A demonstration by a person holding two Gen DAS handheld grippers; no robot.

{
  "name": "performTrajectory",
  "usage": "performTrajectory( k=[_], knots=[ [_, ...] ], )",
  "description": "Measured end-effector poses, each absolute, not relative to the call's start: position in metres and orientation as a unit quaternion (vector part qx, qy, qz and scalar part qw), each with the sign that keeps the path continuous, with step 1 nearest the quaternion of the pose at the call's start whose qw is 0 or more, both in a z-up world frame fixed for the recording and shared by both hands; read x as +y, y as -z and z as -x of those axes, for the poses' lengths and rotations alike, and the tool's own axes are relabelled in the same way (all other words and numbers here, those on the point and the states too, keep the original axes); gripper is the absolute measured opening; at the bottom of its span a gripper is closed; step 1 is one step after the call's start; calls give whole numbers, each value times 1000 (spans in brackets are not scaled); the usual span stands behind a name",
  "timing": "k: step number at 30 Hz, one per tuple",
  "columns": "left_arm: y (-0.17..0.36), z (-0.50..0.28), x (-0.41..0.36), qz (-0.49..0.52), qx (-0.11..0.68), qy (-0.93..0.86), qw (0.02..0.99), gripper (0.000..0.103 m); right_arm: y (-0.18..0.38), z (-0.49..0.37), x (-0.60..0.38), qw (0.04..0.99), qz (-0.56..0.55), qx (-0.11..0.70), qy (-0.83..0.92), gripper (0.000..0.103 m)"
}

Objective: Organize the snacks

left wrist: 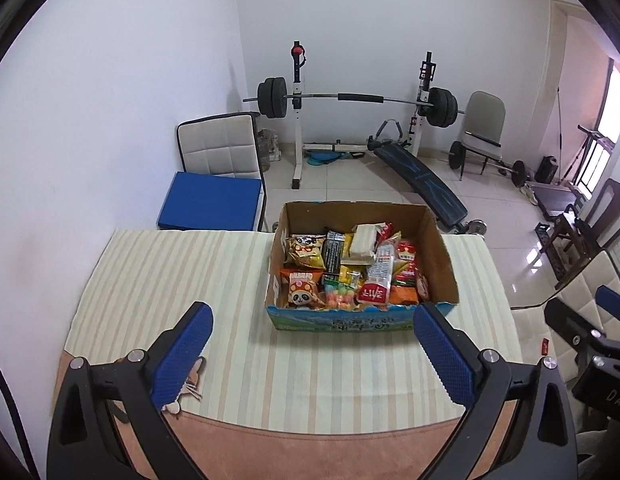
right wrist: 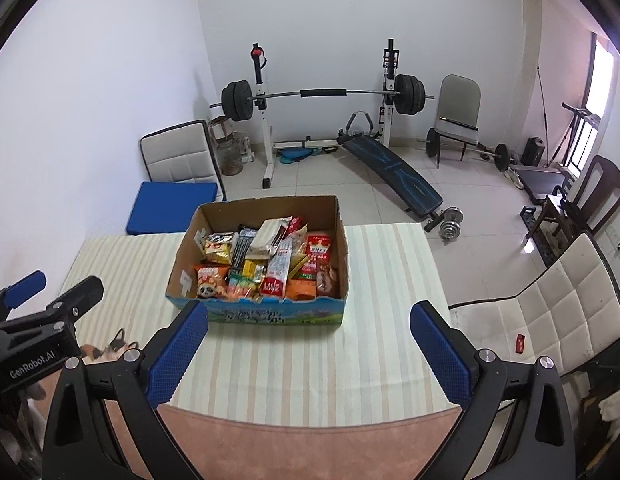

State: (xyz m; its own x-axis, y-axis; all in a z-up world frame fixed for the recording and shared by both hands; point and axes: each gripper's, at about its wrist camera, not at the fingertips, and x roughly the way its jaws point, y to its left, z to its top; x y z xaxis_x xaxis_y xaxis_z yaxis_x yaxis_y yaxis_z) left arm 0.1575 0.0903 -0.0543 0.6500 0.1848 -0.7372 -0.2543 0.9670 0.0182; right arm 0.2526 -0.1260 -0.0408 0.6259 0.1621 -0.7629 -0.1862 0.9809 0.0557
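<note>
An open cardboard box point(left wrist: 444, 256) point(right wrist: 182, 256) stands on the striped tablecloth toward the far side of the table. It is filled with several snack packets: a panda bag point(left wrist: 304, 294) point(right wrist: 208, 280), a red-and-white bar point(left wrist: 378, 276) point(right wrist: 279, 270), a pale wrapped pack point(left wrist: 365, 242) point(right wrist: 270, 234) lying on top. My left gripper point(left wrist: 314, 316) hovers open in front of the box, nothing between its blue pads. My right gripper point(right wrist: 310, 314) is likewise open and empty, just short of the box's front wall. Each gripper shows at the edge of the other's view.
The table point(left wrist: 170, 280) carries a striped cloth over a pink one. A white chair point(right wrist: 550, 304) stands at the table's right, a chair with a blue cushion point(left wrist: 214, 200) beyond the far left. A barbell rack point(left wrist: 350, 100) and a sit-up bench point(left wrist: 422, 178) fill the floor behind.
</note>
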Motion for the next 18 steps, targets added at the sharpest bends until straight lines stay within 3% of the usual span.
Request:
performTrajectory(
  k=[18],
  knots=[
    [85,-196,93,35,423,-117,898,103,72,-297,-123,896,19,436,-83,103]
  ],
)
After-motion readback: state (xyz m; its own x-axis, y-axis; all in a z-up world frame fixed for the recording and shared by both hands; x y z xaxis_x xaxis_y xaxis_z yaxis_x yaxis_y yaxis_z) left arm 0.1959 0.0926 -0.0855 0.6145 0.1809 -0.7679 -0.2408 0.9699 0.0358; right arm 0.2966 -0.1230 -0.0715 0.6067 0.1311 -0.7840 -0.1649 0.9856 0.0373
